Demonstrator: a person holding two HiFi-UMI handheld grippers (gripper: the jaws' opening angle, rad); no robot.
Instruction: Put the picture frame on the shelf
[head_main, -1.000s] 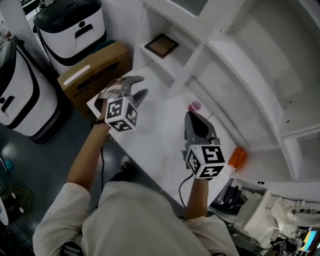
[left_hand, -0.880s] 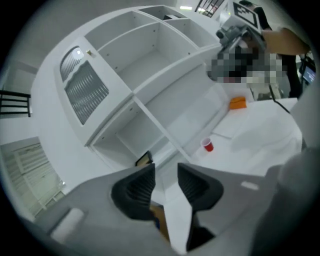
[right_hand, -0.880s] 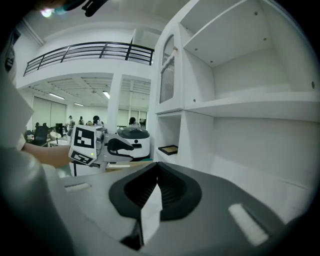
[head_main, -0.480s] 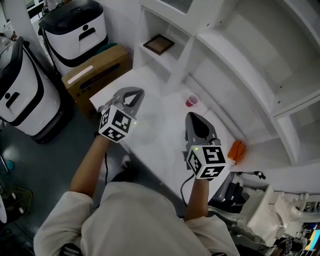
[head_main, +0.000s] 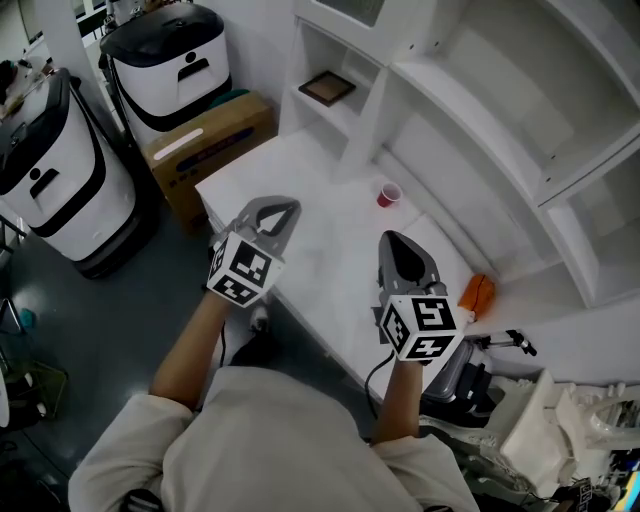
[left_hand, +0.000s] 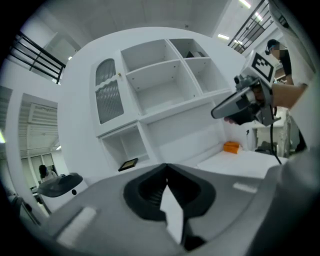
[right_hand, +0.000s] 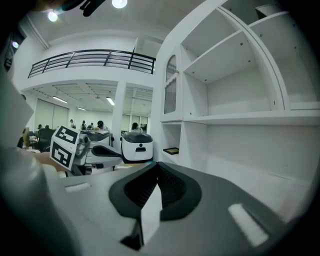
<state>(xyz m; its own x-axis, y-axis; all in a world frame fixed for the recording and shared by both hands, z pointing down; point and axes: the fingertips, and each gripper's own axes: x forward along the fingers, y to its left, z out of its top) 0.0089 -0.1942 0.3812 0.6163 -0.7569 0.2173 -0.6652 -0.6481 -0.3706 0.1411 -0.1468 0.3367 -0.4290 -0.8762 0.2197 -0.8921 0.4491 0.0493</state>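
Lying flat in the lowest left compartment of the shelf (head_main: 365, 118), the picture frame (head_main: 327, 88) is well apart from both grippers. Left gripper (head_main: 288, 207) and right gripper (head_main: 395, 238), above the bench (head_main: 330, 225) before the shelf: fingers fully closed, empty.

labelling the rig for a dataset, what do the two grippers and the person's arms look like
The left gripper and right gripper have grey tapering jaws, and each carries a white cube with black square markers. A thin black cable hangs from each. The person wears a pale short-sleeved shirt.
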